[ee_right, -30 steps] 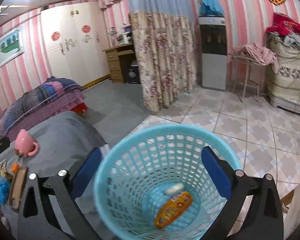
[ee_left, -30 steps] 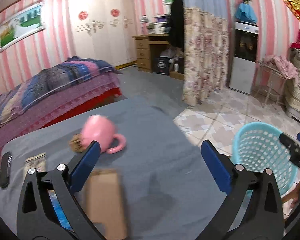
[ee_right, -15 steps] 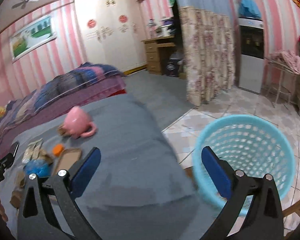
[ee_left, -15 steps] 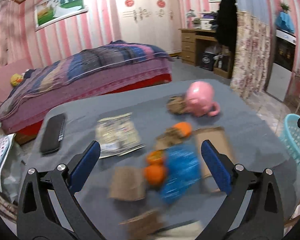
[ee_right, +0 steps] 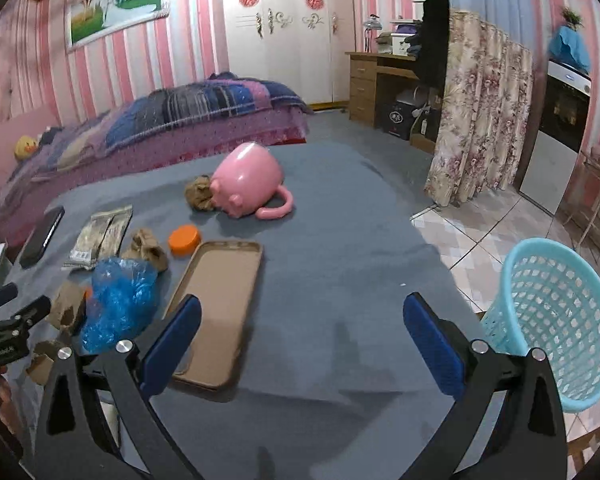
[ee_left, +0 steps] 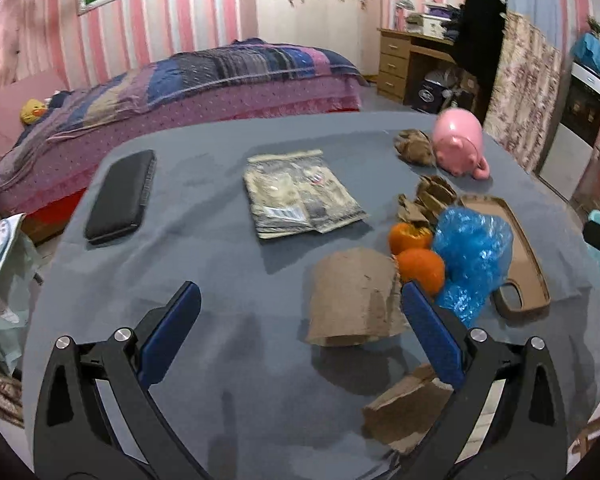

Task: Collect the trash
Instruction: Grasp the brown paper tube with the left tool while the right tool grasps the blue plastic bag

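Your left gripper hangs spread wide over the torn brown cardboard; your right gripper is spread too, beside the blue basket.

Both wrist views look low across the same grey table.

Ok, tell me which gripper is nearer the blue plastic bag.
Left. The left gripper hangs open over the table with the blue plastic bag just beyond its right finger. The right gripper is open farther right, between the bag and the basket.
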Demonstrator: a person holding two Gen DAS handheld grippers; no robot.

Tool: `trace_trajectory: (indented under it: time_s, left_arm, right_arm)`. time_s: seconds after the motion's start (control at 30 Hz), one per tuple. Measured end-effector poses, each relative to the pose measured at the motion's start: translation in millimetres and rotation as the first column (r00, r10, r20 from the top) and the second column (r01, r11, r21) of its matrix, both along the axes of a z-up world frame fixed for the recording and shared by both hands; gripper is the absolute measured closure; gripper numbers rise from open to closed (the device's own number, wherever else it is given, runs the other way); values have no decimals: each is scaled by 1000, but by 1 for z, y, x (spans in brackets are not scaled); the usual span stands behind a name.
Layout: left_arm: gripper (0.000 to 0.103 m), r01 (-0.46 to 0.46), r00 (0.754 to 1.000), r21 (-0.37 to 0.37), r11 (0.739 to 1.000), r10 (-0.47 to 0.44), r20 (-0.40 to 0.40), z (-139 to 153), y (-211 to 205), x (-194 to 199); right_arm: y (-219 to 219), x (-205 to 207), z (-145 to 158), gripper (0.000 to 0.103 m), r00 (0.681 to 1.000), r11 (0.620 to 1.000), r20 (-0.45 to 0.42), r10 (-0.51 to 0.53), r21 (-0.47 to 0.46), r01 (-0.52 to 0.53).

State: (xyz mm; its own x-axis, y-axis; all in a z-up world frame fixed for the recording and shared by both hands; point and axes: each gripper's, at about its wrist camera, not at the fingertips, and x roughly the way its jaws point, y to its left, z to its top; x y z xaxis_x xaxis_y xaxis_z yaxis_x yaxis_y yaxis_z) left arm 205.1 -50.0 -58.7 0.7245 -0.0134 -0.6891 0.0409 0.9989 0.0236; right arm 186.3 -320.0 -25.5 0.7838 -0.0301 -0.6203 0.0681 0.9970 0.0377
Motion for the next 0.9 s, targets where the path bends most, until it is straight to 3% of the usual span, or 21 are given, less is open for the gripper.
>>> trace_trajectory:
  time_s: [0.03,0.13,0.2,0.27,0.43,0.6,0.7,0.8,0.87,0.9]
  left_arm:
    - [6,12,1000,1,1000,-12,-14,-4,-3,3]
    - [20,49,997,-30,998,-51,-50,-14,-9,10]
    - [49,78,994,-91,993,-84,-63,-17,-7,13]
    - [68,88,993,-107,990,-96,-71,-18,-4,15]
    - [75,67,996,-70,995,-71,-56,-12,9,10]
    - [75,-39,999,32,999,39,9,1,36,-1]
    - [75,-123,991,120,985,117,61,8,47,-7]
    - [75,-163,984,141,976,150,99,15,54,-13]
    - [75,-184,978,144,972,166,125,21,57,-16]
    - [75,-187,977,140,972,170,129,22,59,-17]
  right_arm:
    - [4,0,0,4,1000,1000,9,5,6,-5]
    - [15,-1,2,4,999,1000,39,24,19,-25]
    - [26,1,2,4,998,999,34,44,4,-45]
    - [35,3,-1,4,997,998,30,66,-4,-66]
    - [65,10,-11,5,988,988,12,152,2,-152]
    - [99,11,-21,7,973,972,-3,233,-33,-232]
    - [117,17,-28,20,961,960,-30,276,-46,-277]
    - [128,21,-36,36,950,949,-58,308,-51,-311]
    - [132,23,-40,58,940,941,-74,334,-39,-337]
    - [132,24,-41,62,935,937,-75,346,-32,-349]
